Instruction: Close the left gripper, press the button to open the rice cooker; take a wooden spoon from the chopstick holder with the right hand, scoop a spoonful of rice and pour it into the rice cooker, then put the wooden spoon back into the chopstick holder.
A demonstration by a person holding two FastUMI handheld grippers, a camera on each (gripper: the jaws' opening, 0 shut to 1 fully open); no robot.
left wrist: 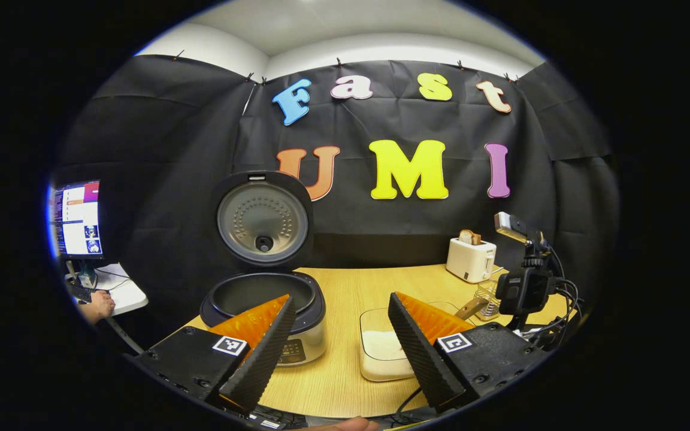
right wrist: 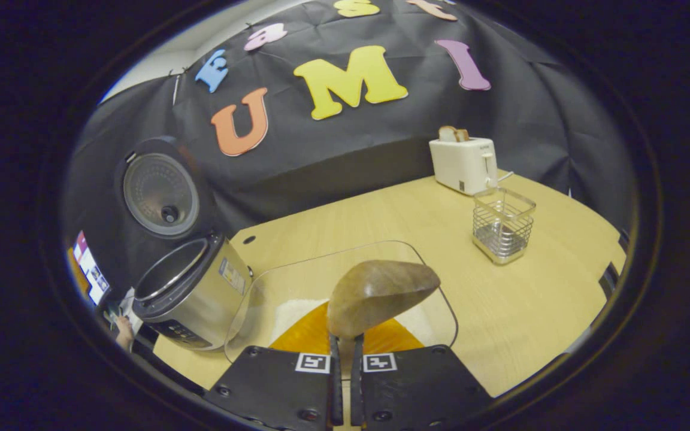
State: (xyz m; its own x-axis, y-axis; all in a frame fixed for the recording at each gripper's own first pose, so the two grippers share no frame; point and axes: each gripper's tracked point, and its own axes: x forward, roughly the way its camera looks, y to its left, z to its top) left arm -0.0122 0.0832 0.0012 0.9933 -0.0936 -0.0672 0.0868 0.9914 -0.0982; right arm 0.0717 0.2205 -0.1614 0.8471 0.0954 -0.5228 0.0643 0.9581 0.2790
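My right claw [right wrist: 345, 350] is clamped tight on the handle of the wooden spoon [right wrist: 381, 293], both fingers pressing it with barely a slit between them. The spoon's bowl stands up in front of the camera, over the clear rice container [right wrist: 321, 263] that sits near the front edge of the table [right wrist: 536, 299]. White rice [right wrist: 297, 311] lies in the bottom of that container, under the spoon; whether the bowl touches the rice I cannot tell.

My left claw [left wrist: 342, 335] is spread wide and grips nothing. It hangs above the front edge of the table, with the rice cooker [left wrist: 273, 311] beyond its left finger and the rice container [left wrist: 381, 353] beyond its right finger.

The rice cooker stands at the table's left front corner. Its lid [left wrist: 263, 220] is swung fully up and stands upright at the back, showing the grey inner plate, and the dark pot lies open below it.

The wire chopstick holder [right wrist: 502, 224] stands toward the right edge of the table, well apart from the spoon. Just behind it, near the back right corner, is a white toaster [right wrist: 463, 163] with bread [right wrist: 453, 133] poking out of its slots. A camera on a small stand [left wrist: 524, 281] sits at the right edge. Off to the left a monitor [left wrist: 76, 219] glows, and a hand [left wrist: 98, 306] rests on a desk below it.
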